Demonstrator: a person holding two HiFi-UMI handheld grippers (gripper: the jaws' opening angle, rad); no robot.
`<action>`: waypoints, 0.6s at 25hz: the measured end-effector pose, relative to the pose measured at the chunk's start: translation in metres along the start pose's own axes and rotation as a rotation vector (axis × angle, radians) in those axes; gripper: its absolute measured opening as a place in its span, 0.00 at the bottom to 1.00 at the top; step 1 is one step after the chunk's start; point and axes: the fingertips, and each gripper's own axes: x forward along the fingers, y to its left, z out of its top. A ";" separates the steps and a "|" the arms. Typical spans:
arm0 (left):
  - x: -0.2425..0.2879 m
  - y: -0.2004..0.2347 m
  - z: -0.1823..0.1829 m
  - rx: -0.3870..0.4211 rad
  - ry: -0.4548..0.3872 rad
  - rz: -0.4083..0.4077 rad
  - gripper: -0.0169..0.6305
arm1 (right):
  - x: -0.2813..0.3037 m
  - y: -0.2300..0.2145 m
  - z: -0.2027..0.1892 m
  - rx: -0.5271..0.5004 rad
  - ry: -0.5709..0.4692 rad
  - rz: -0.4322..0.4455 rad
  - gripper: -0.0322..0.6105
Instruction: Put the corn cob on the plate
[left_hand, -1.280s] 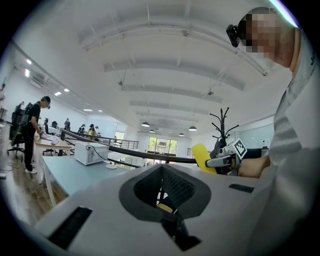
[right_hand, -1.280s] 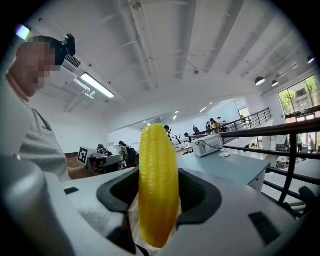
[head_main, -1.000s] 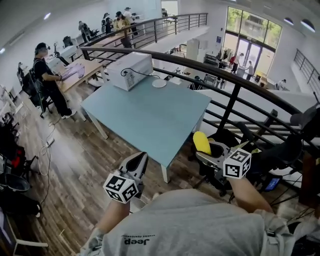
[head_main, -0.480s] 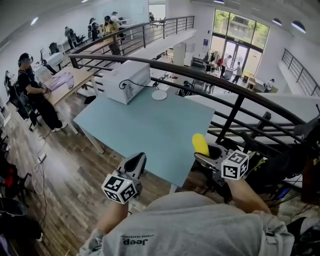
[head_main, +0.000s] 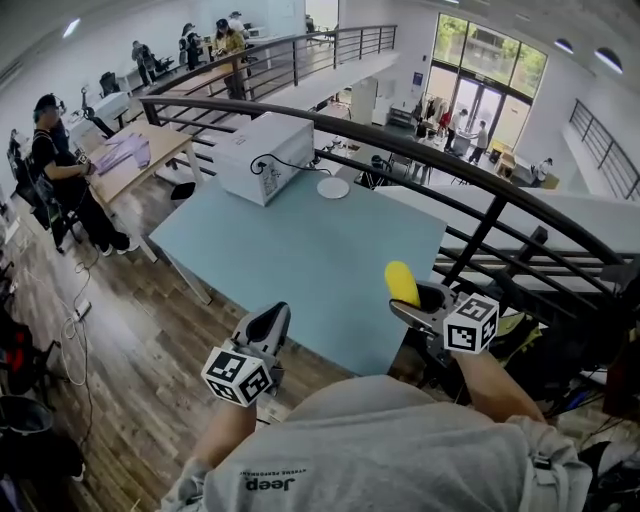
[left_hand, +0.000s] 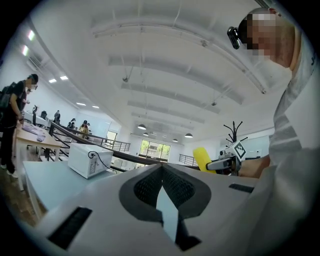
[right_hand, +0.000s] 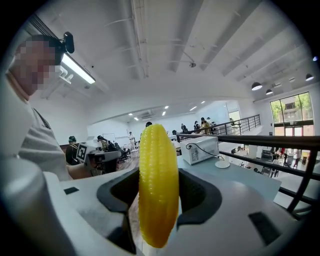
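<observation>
A yellow corn cob (head_main: 402, 283) stands upright in my right gripper (head_main: 408, 302), which is shut on it just past the near right edge of the pale blue table (head_main: 300, 260). In the right gripper view the corn cob (right_hand: 159, 185) fills the gap between the dark pads. The small white plate (head_main: 332, 187) lies at the table's far side, beside a white microwave (head_main: 265, 155); the plate (right_hand: 221, 163) also shows far beyond the cob. My left gripper (head_main: 264, 328) hangs shut and empty before the table's near edge; its pads (left_hand: 150, 185) meet at the tips.
A dark curved railing (head_main: 470, 170) runs behind and to the right of the table, with a drop to a lower floor beyond. A person (head_main: 60, 170) stands at a wooden desk far left. Wood floor (head_main: 140, 330) lies left of the table.
Both grippers and my view have come closer to the table. The corn cob stays upright in the right gripper. The plate and microwave look nearer.
</observation>
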 end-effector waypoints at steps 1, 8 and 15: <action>0.001 0.005 0.000 -0.002 -0.001 0.008 0.05 | 0.004 -0.003 0.001 0.002 0.003 0.003 0.42; 0.026 0.025 -0.011 -0.012 0.025 0.064 0.05 | 0.032 -0.046 0.003 0.014 0.019 0.048 0.42; 0.109 0.058 -0.016 0.029 0.077 0.165 0.05 | 0.072 -0.155 0.016 0.015 0.016 0.117 0.42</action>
